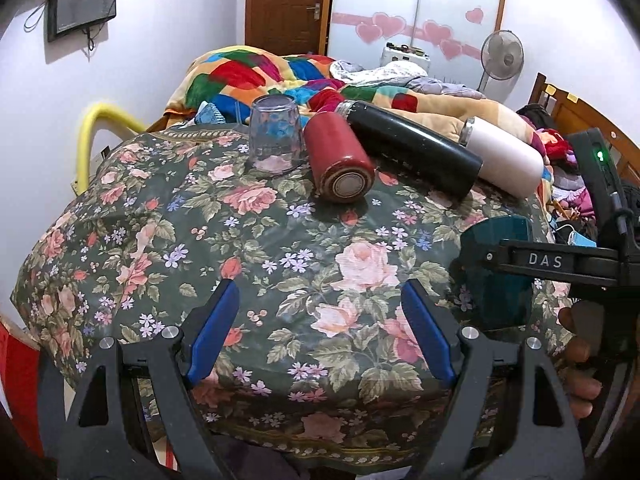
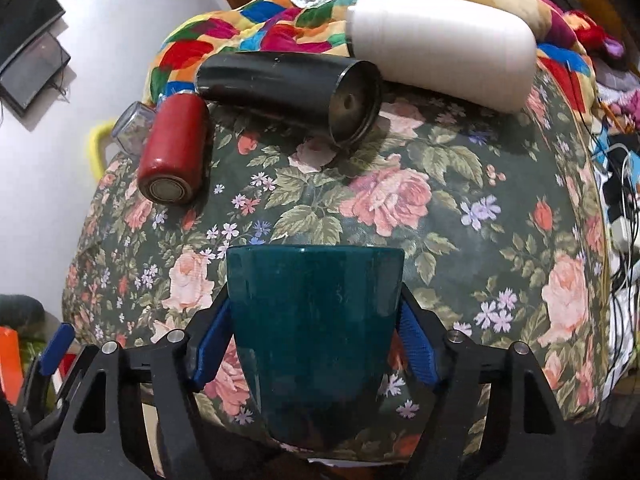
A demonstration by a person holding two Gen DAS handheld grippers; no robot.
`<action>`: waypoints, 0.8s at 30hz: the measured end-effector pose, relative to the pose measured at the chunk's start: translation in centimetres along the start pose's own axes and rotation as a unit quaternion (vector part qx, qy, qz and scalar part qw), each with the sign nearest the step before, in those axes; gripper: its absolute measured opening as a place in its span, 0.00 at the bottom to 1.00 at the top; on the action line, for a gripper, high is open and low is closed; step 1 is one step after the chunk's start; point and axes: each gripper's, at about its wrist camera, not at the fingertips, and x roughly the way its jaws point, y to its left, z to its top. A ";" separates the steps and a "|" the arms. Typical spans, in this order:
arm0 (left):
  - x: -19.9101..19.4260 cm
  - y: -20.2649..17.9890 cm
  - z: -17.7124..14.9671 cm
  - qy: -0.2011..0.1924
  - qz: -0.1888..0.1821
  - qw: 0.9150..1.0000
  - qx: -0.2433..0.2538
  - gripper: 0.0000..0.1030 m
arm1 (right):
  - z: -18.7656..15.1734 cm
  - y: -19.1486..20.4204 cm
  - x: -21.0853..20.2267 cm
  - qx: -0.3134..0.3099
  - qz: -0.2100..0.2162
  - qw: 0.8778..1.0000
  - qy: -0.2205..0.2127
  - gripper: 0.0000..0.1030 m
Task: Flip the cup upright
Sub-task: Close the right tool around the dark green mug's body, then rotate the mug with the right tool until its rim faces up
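A dark teal cup (image 2: 316,336) sits between the blue pads of my right gripper (image 2: 314,344), which is shut on its sides; its wide rim points away from the camera. The same cup (image 1: 496,276) shows at the right of the left wrist view, held by the right gripper's black fingers (image 1: 560,260) above the floral tablecloth (image 1: 280,264). My left gripper (image 1: 320,332) is open and empty over the front of the table. A clear glass (image 1: 275,138) stands upside down at the back left.
Lying on the table at the back are a red flask (image 1: 340,160), a black flask (image 1: 412,148) and a white flask (image 1: 504,160). A bed with a colourful blanket (image 1: 256,76) lies behind. Cables and clutter (image 2: 620,208) are at the right edge.
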 end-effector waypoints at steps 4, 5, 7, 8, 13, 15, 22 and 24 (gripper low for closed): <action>-0.2 -0.2 0.0 -0.002 0.000 1.000 0.001 0.80 | 0.2 0.4 -0.7 -0.018 0.006 1.000 -0.007 0.70; -0.3 -0.2 0.1 -0.003 -0.002 1.000 0.000 0.80 | 0.2 0.5 -1.2 -0.022 0.006 1.000 -0.014 0.70; -0.5 -0.2 0.2 -0.005 -0.004 1.000 0.000 0.80 | 0.3 1.0 -2.4 -0.035 0.002 0.999 -0.034 0.70; -0.7 -0.2 0.2 -0.006 -0.005 1.000 0.000 0.80 | 0.4 1.3 -2.6 -0.041 -0.001 0.998 -0.040 0.70; -0.8 -0.5 0.2 -0.008 -0.005 1.000 0.004 0.80 | 0.9 2.7 -3.6 -0.079 -0.028 0.993 -0.083 0.70; -0.8 -0.5 0.3 -0.004 -0.004 1.000 0.002 0.80 | 1.3 2.9 -3.2 -0.081 -0.032 0.993 -0.084 0.70; -1.1 0.0 0.2 -0.004 -0.003 1.000 0.003 0.80 | 2.1 3.1 -1.1 -0.079 -0.030 0.994 -0.062 0.70; -1.0 0.0 0.2 -0.001 -0.004 1.000 0.002 0.80 | 1.7 3.5 -1.2 -0.086 -0.036 0.993 -0.067 0.70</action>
